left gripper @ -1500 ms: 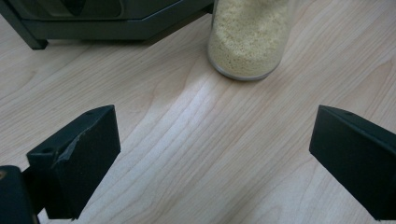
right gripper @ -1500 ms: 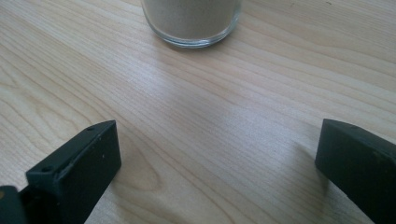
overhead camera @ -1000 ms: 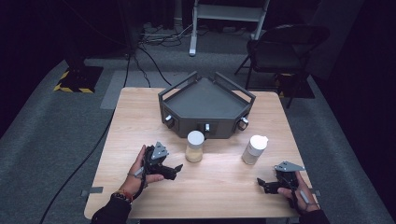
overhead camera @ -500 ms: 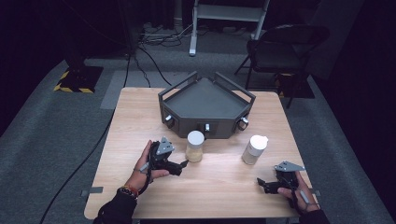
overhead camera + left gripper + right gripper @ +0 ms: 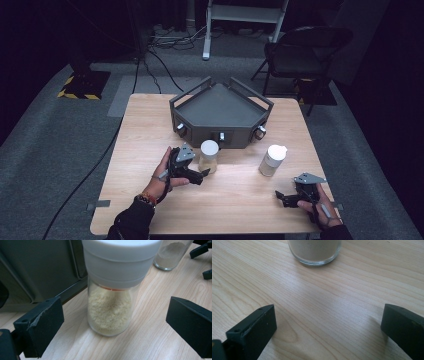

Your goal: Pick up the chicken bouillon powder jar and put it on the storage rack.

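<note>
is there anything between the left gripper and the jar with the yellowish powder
Nothing visible. The left gripper is open with the jar standing upright on bare table straight ahead between its jaws. The grey tray sits behind the jar, and the second jar stands off to the side.

Table: pale matt wood grain. Near jar: clear glossy glass, smooth white plastic cap, coarse yellowish powder. Gripper pads: matt black, slightly scuffed. Tray: matt grey.
</note>
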Available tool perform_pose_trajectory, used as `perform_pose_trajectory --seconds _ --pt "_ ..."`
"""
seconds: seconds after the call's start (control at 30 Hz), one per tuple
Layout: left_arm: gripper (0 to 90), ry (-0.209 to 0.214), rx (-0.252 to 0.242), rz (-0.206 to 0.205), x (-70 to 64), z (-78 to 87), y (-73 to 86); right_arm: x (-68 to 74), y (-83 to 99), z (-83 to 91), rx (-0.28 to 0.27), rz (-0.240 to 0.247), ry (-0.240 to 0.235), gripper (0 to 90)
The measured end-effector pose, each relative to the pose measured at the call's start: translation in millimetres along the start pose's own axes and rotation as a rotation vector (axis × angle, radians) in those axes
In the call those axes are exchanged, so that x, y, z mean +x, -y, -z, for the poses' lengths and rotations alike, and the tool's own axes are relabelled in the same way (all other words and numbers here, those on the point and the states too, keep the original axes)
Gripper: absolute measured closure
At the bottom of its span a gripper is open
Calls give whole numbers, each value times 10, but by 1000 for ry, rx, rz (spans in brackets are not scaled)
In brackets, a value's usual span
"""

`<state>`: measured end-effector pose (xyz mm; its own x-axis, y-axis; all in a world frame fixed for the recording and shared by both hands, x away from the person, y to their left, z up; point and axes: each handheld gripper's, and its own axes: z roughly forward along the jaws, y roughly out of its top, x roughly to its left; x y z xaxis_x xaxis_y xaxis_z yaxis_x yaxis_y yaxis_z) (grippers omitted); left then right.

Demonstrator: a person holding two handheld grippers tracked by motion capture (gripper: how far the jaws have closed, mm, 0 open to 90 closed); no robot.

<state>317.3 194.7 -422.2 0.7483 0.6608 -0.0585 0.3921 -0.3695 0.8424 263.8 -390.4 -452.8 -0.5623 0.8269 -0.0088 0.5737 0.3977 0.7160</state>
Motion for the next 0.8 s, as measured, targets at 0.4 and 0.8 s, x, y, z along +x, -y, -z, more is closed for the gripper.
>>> perform_pose_trajectory --seconds 0.4,0.8 --pt "7 21 -15 23 21 -189 -60 -2 0 0 0 1 -1 0" --pt "31 25 -38 48 10 -342 -54 -3 -1 -1 0 1 -1 0"
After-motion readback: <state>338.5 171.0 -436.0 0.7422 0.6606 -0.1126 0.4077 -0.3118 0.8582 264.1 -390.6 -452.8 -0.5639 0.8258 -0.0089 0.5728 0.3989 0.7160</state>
